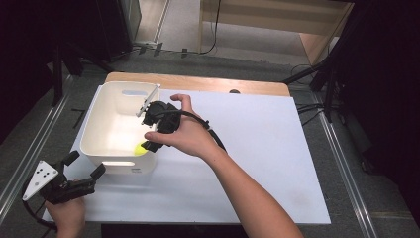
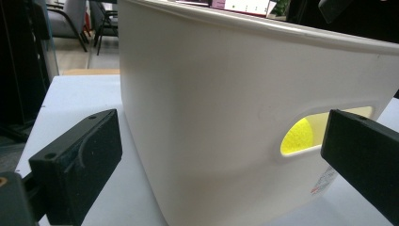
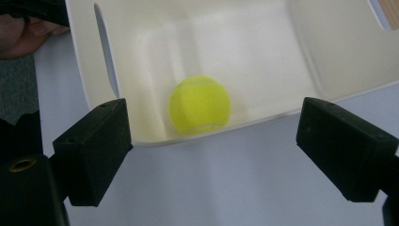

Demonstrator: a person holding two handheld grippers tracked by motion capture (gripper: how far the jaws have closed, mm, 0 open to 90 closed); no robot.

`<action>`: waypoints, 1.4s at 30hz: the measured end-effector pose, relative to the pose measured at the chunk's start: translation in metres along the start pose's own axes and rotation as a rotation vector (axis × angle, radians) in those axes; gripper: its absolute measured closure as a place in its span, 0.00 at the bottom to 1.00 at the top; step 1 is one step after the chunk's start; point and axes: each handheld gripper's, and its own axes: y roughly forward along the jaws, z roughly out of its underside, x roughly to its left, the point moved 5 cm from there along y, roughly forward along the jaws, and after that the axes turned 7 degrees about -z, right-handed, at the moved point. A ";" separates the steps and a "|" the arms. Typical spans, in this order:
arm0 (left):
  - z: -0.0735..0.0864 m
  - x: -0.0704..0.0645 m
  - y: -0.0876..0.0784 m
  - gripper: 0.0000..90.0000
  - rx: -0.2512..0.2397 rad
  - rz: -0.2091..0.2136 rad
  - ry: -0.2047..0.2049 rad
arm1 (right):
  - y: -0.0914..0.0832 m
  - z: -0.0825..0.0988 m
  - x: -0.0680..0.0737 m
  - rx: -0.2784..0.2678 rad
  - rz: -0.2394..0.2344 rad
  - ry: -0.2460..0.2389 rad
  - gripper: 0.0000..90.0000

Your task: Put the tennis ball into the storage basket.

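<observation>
A yellow tennis ball [image 1: 139, 148] lies on the floor of a white plastic bin [image 1: 93, 121], in its near right corner. My right gripper [image 1: 148, 142] hovers over that corner and is open, its jaws apart above the ball [image 3: 200, 104] without touching it. In the right gripper view [image 3: 216, 141] the bin's wall [image 3: 226, 37] rises behind the ball. My left gripper [image 1: 85, 164] rests at the table's near left, open, just in front of the bin. In the left gripper view [image 2: 221, 141] the ball [image 2: 297, 135] shows through the handle slot of the bin wall [image 2: 211, 108].
The bin stands at the left end of a white board [image 1: 267, 144] laid on a wooden table [image 1: 198, 82]. Dark stands and cables [image 1: 327, 84] line the floor on both sides. The person's other hand [image 3: 21, 33] shows beside the bin.
</observation>
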 end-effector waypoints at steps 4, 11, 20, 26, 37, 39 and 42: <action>0.000 0.000 0.000 0.00 0.002 0.001 0.005 | -0.003 0.007 -0.002 -0.007 -0.002 0.019 0.10; 0.000 0.000 0.000 0.00 0.002 0.001 0.005 | -0.009 0.023 -0.006 -0.022 -0.009 0.042 0.04; 0.000 0.000 0.001 0.00 0.001 -0.002 0.006 | -0.016 0.043 -0.012 -0.048 -0.008 0.069 0.01; 0.000 0.000 0.000 0.00 0.003 -0.003 0.007 | -0.018 0.057 -0.015 -0.070 -0.007 0.075 0.01; 0.000 -0.001 0.001 0.00 0.006 -0.003 0.009 | -0.019 0.081 -0.019 -0.076 0.010 0.107 0.00; 0.000 -0.001 0.001 0.00 0.005 -0.003 0.009 | -0.019 0.086 -0.019 -0.079 0.016 0.115 0.00; 0.000 -0.001 0.000 0.00 0.006 -0.003 0.009 | -0.019 0.093 -0.020 -0.090 0.022 0.117 0.00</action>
